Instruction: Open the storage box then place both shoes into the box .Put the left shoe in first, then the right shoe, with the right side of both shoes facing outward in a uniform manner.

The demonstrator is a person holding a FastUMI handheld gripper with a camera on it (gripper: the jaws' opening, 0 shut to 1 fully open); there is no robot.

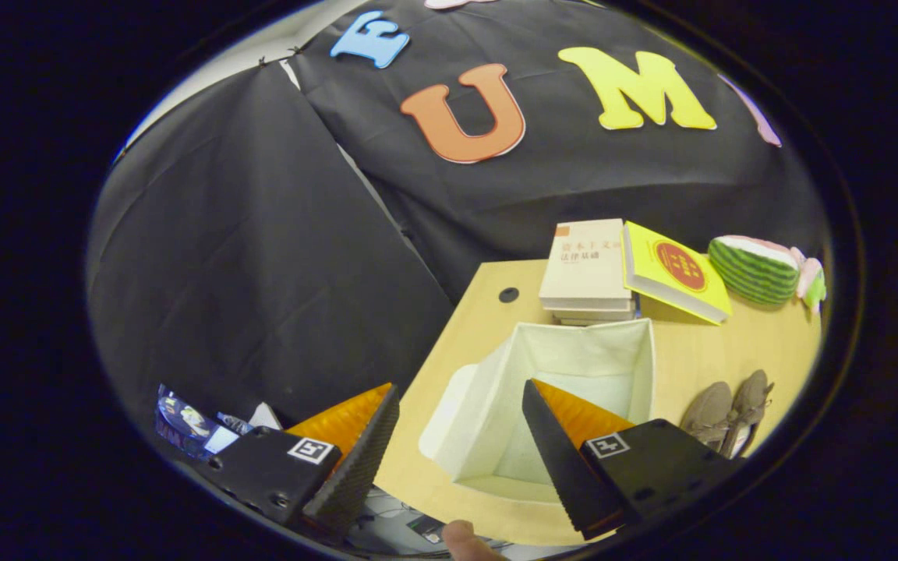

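**Jaws wide, box open, shoes not yet loaded**

Jaws of your gripper (461, 436) stand wide apart and hold nothing. Take the storage box (574, 351) as landmark: it sits open on the counter (698, 351), interior empty, just ahead of the jaws. Both shoes (730, 413) lie side by side to its right, untouched. Stacked books (585, 269) and a yellow book (675, 269) lie beyond it. Judged status: opening is complete; loading the left shoe, then the right, remains.

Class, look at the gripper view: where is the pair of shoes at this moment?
The pair of shoes lies on the wooden table, beside the open storage box and beyond the open hand-held gripper, nearer than the watermelon toy.
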